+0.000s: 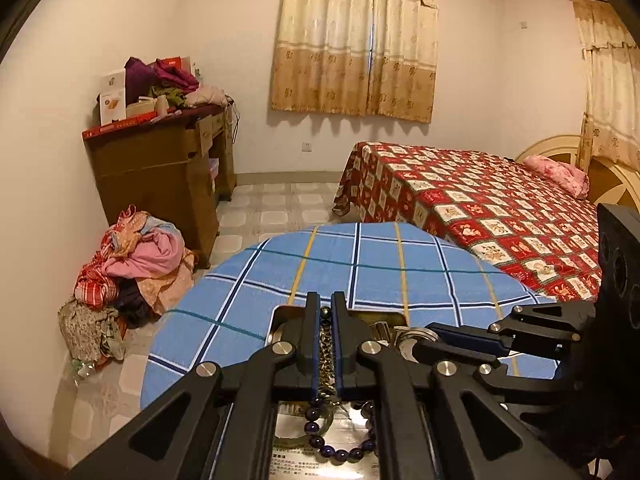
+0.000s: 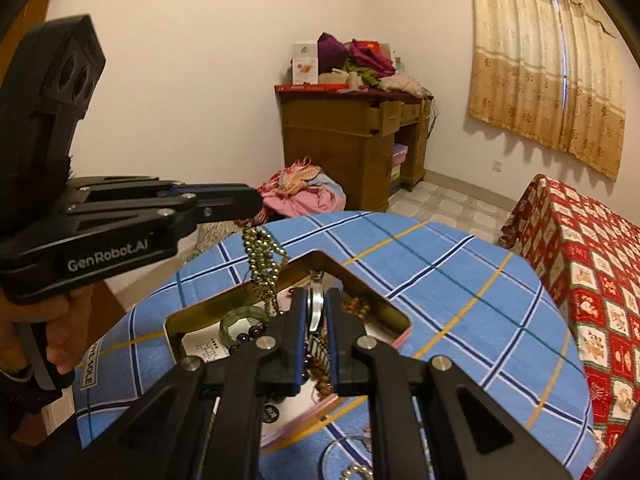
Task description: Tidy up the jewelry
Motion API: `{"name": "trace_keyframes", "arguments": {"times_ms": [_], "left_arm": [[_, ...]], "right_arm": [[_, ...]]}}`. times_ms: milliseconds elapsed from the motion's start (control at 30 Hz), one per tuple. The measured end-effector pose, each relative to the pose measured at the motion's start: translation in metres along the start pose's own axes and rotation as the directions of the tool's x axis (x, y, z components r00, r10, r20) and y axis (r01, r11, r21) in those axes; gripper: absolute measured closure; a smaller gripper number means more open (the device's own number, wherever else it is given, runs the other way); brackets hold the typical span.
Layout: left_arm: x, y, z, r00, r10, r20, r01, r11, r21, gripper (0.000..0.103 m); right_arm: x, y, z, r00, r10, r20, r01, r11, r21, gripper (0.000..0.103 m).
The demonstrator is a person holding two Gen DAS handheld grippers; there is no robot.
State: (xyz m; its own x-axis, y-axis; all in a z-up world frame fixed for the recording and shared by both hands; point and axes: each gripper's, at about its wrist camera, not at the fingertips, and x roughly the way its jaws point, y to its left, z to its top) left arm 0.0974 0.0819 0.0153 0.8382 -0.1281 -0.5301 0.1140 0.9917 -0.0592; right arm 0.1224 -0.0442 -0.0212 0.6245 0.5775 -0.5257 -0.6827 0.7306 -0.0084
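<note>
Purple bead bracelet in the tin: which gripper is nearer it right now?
Left. The left gripper holds a gold bead chain hanging over the tin, close above the purple bead bracelet. The right gripper, shut on a silver watch, sits further along the tin.

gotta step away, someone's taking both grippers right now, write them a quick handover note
Left gripper: shut on a gold bead chain that dangles over the open tin.
Right gripper: shut on a watch, held above the tin.
In the tin: purple bead bracelet, green bangle.
Still out on the blue plaid cloth: a ring-shaped piece near the front edge.
Left: lower both pieces in, then collect the rest.
</note>
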Motion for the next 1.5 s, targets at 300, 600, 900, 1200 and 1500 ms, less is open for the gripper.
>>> {"name": "trace_keyframes", "arguments": {"times_ms": [300,600,900,1200,1500], "left_arm": [[0.014,0.007,-0.014,0.999,-0.005,-0.040,0.004,1.000,-0.010,0.099],[0.022,0.001,-0.026,0.997,0.010,-0.071,-0.009,1.000,0.020,0.097],[0.004,0.003,-0.047,0.998,0.049,-0.047,-0.050,0.999,-0.020,0.033],[0.000,-0.018,-0.075,0.995,0.075,-0.066,-0.077,0.997,-0.031,0.033],[-0.001,-0.033,-0.092,0.991,0.081,-0.103,-0.085,0.996,-0.035,0.033]], "right_arm": [[0.012,0.008,-0.013,0.999,0.016,-0.048,-0.016,1.000,-0.002,0.091],[0.020,0.016,-0.026,0.994,0.029,-0.105,-0.030,0.999,-0.015,0.091],[-0.007,-0.003,-0.039,0.996,-0.006,-0.086,0.009,0.999,0.032,0.069],[-0.041,-0.052,-0.070,0.985,-0.123,-0.117,0.140,0.978,0.153,0.063],[-0.045,-0.052,-0.097,0.979,-0.123,-0.165,0.149,0.977,0.155,0.059]]}}
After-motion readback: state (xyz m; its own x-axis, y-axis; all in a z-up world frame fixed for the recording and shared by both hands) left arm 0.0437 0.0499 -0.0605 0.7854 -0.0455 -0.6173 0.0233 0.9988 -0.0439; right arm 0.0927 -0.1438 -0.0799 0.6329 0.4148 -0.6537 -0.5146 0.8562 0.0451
